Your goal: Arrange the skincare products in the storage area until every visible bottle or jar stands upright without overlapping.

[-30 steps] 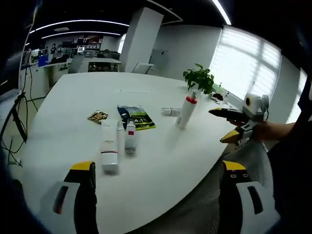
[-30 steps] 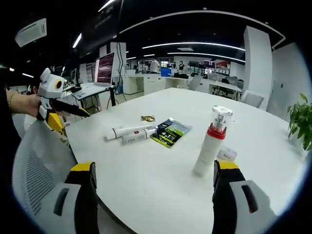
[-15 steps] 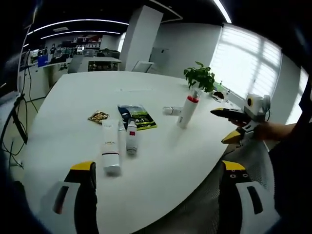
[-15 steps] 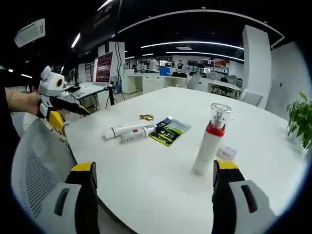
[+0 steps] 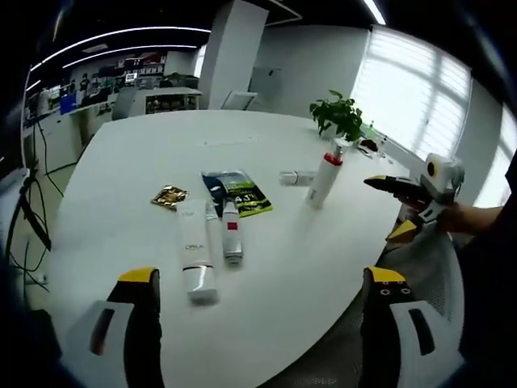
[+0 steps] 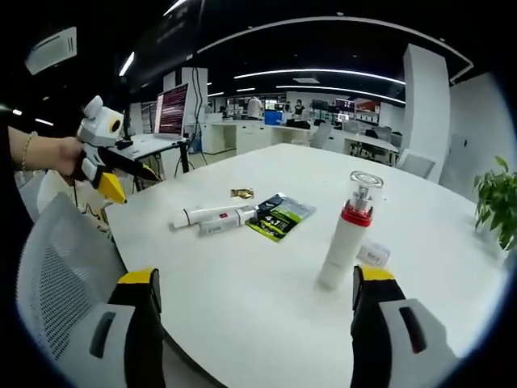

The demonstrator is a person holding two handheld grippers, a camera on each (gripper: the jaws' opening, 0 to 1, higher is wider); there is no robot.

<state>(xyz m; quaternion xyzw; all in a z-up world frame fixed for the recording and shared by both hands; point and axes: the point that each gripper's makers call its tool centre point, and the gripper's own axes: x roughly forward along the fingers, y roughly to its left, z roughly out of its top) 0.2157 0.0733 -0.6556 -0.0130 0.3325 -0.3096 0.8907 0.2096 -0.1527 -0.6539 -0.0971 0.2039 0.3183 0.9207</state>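
Observation:
A white pump bottle with a red collar (image 5: 325, 179) (image 6: 347, 234) stands upright on the white table (image 5: 129, 153). A small white jar (image 5: 296, 178) (image 6: 374, 255) lies just behind it. Two white tubes lie flat side by side, a large one (image 5: 194, 250) (image 6: 202, 215) and a small one (image 5: 232, 235) (image 6: 222, 225). My left gripper (image 5: 258, 276) (image 6: 113, 166) is open over the table's near edge, short of the tubes. My right gripper (image 6: 257, 279) (image 5: 404, 190) is open at another edge, holding nothing, with the bottle ahead to its right.
A green sachet pack (image 5: 242, 192) (image 6: 279, 217) and a gold sachet (image 5: 168, 196) (image 6: 241, 193) lie beside the tubes. A potted plant (image 5: 339, 117) stands at the far edge. A mesh chair back (image 6: 56, 267) is below the left gripper.
The left gripper has lifted and shifted toward the table, so its view shows the tubes nearer. The bottle, jar and tubes have not moved. The right gripper holds still.

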